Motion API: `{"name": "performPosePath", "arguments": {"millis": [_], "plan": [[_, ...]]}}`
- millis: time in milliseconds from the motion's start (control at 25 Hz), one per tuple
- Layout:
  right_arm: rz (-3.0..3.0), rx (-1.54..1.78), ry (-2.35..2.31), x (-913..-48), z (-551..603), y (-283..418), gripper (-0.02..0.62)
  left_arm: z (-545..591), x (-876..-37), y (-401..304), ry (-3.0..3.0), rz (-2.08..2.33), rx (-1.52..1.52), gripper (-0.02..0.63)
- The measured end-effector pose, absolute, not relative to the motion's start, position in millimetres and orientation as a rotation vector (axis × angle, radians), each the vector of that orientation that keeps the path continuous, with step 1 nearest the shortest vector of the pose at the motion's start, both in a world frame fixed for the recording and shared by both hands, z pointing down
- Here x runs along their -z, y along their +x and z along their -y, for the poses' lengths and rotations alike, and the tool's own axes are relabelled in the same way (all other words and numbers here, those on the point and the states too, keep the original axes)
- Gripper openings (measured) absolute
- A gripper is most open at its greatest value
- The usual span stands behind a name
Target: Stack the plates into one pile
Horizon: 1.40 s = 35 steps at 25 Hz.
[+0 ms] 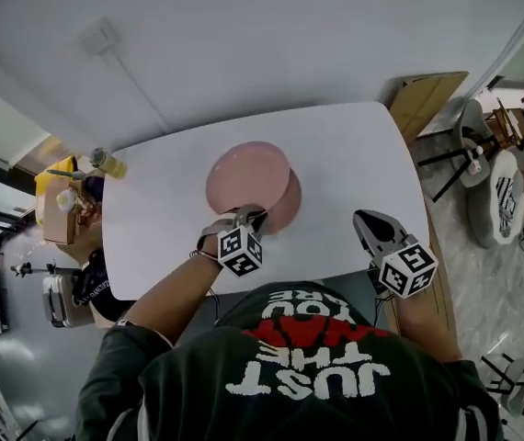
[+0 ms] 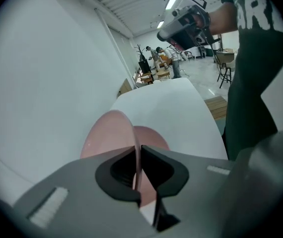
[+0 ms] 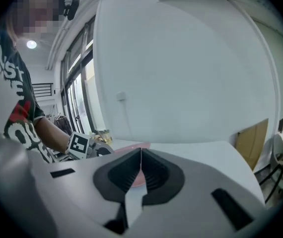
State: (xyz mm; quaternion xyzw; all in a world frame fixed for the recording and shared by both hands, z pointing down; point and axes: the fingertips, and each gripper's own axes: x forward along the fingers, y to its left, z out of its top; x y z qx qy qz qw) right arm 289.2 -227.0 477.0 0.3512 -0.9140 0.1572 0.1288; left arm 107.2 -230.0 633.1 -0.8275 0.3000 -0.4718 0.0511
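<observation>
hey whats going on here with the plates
A person is working two handheld grippers at a white table. The left gripper is shut on the rim of a pink plate, holding it tilted over a second pink plate that lies on the table. The right gripper is shut and empty, near the table's front edge.

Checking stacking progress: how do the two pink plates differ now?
The held plate is clamped by its rim in the left hand-held gripper; the second plate is in no gripper. The held plate is tilted; the second plate lies flat on the table. Both are pink.
</observation>
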Motion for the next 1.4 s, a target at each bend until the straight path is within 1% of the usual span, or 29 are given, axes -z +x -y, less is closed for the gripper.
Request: {"name": "performPosePath", "arguments": {"millis": [160, 320, 440, 480, 560, 640, 680, 760, 840, 960, 1040, 1120, 1280, 1400], "plan": [[2.644, -0.448, 0.981, -479.5, 224.9, 250.6, 0.006, 216.7, -654.4, 99.3, -2.54, -0.805, 1.433, 0.025], [2.609, -0.446, 0.993, -481.9, 217.6, 241.0, 0.006, 202.6, -680.9, 113.8, -2.548, -0.614, 1.46, 0.026], [2.583, -0.446, 1.027, -481.4, 210.5, 240.0, 0.006, 191.8, -707.2, 120.3, -2.598, -0.479, 1.543, 0.032], [2.576, -0.447, 1.039, -481.0, 207.5, 239.7, 0.006, 189.4, -713.8, 120.5, -2.628, -0.455, 1.567, 0.038], [2.563, -0.449, 1.057, -480.4, 200.0, 239.6, 0.006, 188.2, -715.1, 122.0, -2.717, -0.453, 1.547, 0.081], [2.552, -0.449, 1.076, -479.5, 192.6, 240.8, 0.006, 192.3, -699.0, 124.9, -2.847, -0.509, 1.438, 0.124], [2.547, -0.448, 1.087, -478.3, 189.6, 241.5, 0.006, 196.0, -687.0, 124.8, -2.917, -0.554, 1.363, 0.135], [2.545, -0.449, 1.109, -474.9, 185.0, 242.3, 0.006, 204.3, -654.5, 119.2, -3.058, -0.665, 1.162, 0.14], [2.557, -0.457, 1.129, -470.4, 183.1, 240.4, 0.006, 212.5, -611.3, 102.5, -3.203, -0.809, 0.89, 0.14], [2.582, -0.463, 1.146, -464.1, 185.1, 233.0, 0.006, 221.5, -549.7, 56.1, -3.339, -1.066, 0.462, 0.138], [2.603, -0.466, 1.142, -461.3, 188.8, 226.1, 0.006, 221.4, -520.1, 20.1, -3.341, -1.207, 0.269, 0.137], [2.63, -0.469, 1.117, -459.3, 192.9, 217.5, 0.006, 216.3, -498.7, -12.7, -3.307, -1.327, 0.137, 0.115], [2.689, -0.462, 1.016, -457.9, 207.4, 203.5, 0.006, 203.8, -474.0, -59.0, -3.199, -1.568, -0.039, 0.011], [2.738, -0.459, 0.923, -458.3, 231.7, 200.9, 0.006, 200.1, -460.0, -75.4, -3.102, -1.73, -0.148, 0.008]]}}
